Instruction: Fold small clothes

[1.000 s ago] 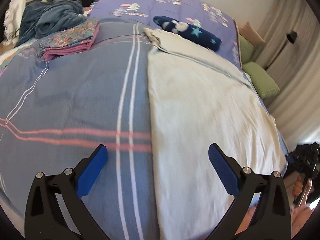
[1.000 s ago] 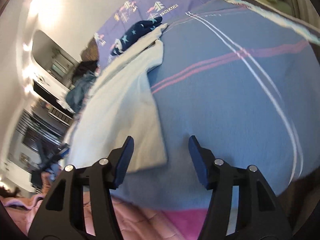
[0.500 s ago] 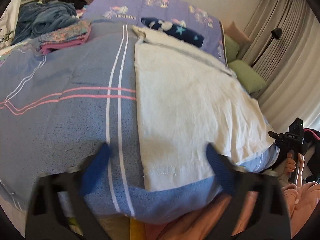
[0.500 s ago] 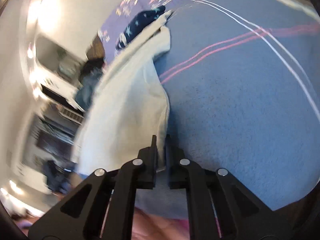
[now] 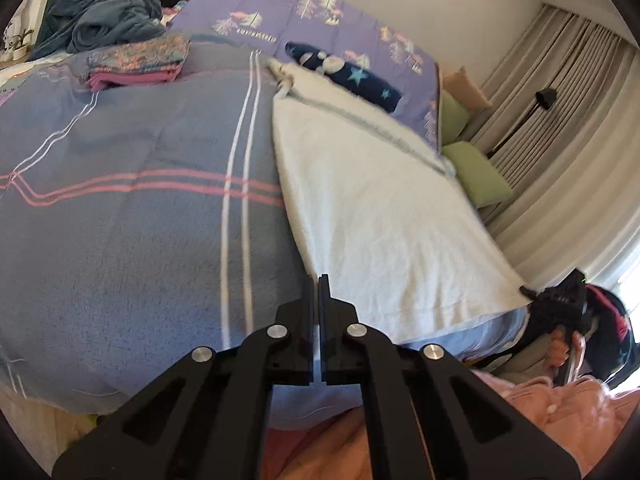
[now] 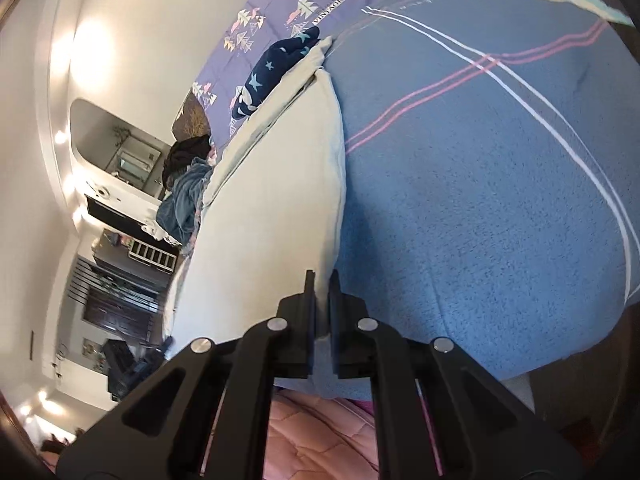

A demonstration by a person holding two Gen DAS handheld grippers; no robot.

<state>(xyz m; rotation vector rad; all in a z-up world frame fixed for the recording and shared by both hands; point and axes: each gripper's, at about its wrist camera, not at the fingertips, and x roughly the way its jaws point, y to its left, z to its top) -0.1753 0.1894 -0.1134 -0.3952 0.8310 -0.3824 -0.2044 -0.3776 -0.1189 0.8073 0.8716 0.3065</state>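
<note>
We see a white terry-cloth towel (image 5: 384, 208) spread flat on a blue blanket w/ pink and white stripes (image 5: 132, 216) that covers the bed. The towel lies on the right half of the blanket in the left wrist view, one long edge running close beside the double white stripe.

Left gripper (image 5: 319, 280): black fingers pressed together at the towel's near left corner. The corner seems pinched between them, but the cloth inside the jaws is barely visible, so we can't be fully sure.

Right gripper (image 6: 322, 280): clenched on the towel's (image 6: 276, 184) near edge; pale cloth shows in the narrow gap between the black fingers. In the left wrist view this gripper (image 5: 532, 292) sits at the towel's near right corner, w/ the person's hand (image 5: 560, 344) around its handle.

At the towel's far end a dark navy garment w/ light stars (image 5: 344, 72) lies touching it, on a purple bedspread w/ tree print (image 5: 280, 12). Far left on the blanket: a folded pink and floral-patterned stack (image 5: 140, 64); behind it a rumpled blue-grey blanket pile (image 5: 104, 20). Green cushions (image 5: 476, 172) sit right of the bed, near beige curtains (image 5: 560, 120). Pink quilted fabric (image 6: 320, 432) shows under the right gripper.
</note>
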